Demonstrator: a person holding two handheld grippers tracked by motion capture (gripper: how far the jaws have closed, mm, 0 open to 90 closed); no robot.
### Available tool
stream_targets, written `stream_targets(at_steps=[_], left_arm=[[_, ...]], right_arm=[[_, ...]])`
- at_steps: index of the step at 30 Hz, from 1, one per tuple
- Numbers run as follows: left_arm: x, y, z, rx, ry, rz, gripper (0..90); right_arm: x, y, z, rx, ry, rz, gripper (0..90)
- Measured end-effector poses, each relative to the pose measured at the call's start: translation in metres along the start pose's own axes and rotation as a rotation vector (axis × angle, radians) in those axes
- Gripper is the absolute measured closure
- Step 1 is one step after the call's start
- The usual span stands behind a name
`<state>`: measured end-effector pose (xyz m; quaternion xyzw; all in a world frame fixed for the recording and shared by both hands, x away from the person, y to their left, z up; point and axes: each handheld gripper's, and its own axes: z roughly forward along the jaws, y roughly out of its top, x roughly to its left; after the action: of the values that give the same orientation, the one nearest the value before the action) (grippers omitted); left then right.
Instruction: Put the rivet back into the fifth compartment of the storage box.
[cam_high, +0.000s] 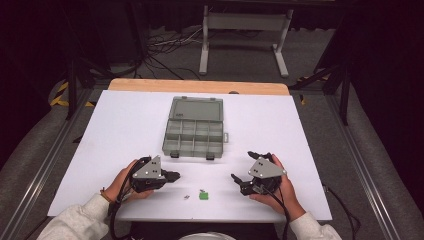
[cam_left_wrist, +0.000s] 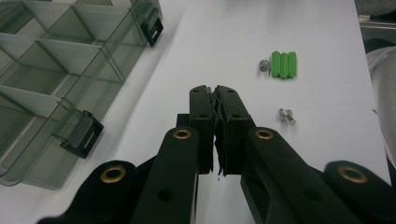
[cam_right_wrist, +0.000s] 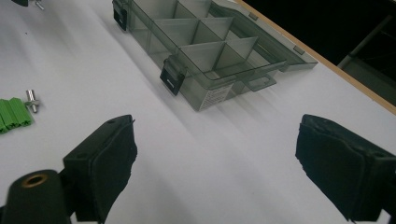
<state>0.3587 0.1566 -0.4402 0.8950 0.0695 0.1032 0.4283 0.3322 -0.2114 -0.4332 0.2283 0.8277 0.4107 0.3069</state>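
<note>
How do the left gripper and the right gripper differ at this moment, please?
The left gripper has its jaws shut together with nothing between them, while the right gripper has its jaws spread wide over bare table. The left one points toward the green block and the small screws; the right one faces the open organizer box. Both are black, hand-held and hold nothing.

Table (cam_high: 125, 130) sheet evenly lit, bright white; surroundings dark. Soft streaked shadows beside the compartment box (cam_right_wrist: 205, 51) in the right gripper view. Near tool parts softly blurred, slight graininess.
</note>
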Motion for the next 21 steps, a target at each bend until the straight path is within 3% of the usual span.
stream_targets(at_steps=[21], left_arm=[[0.020,0.007,-0.013,-0.063,0.088,-0.035,86.5]], right_arm=[[0.000,0.001,0.000,-0.003,0.000,0.001,12.7]])
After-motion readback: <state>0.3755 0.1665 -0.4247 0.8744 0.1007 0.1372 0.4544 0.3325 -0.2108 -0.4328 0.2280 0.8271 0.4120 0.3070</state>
